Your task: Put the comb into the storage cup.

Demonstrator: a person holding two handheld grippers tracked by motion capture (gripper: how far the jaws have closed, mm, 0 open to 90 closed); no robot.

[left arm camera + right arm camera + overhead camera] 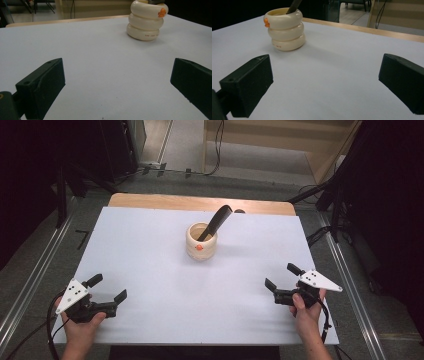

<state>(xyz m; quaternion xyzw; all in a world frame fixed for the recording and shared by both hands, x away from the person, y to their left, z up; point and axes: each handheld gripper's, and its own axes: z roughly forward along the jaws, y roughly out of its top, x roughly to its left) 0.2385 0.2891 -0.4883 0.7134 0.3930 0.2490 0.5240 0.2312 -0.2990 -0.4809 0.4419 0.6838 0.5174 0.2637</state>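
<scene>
Both my grippers, left and right, fingers released, well short of cream ringed ceramic holder; careless approach could topple its black spatula.

1. I read even overhead light on the white table; the surroundings fall dark.
2. The cup casts a soft shadow to the right in the high view.
3. In both gripper views, I see near jaws soft-focused and the backgrounds slightly blurred.

The high view looks down from above; both gripper views skim low across the table, sharing the cream ringed holder from opposite sides.
</scene>
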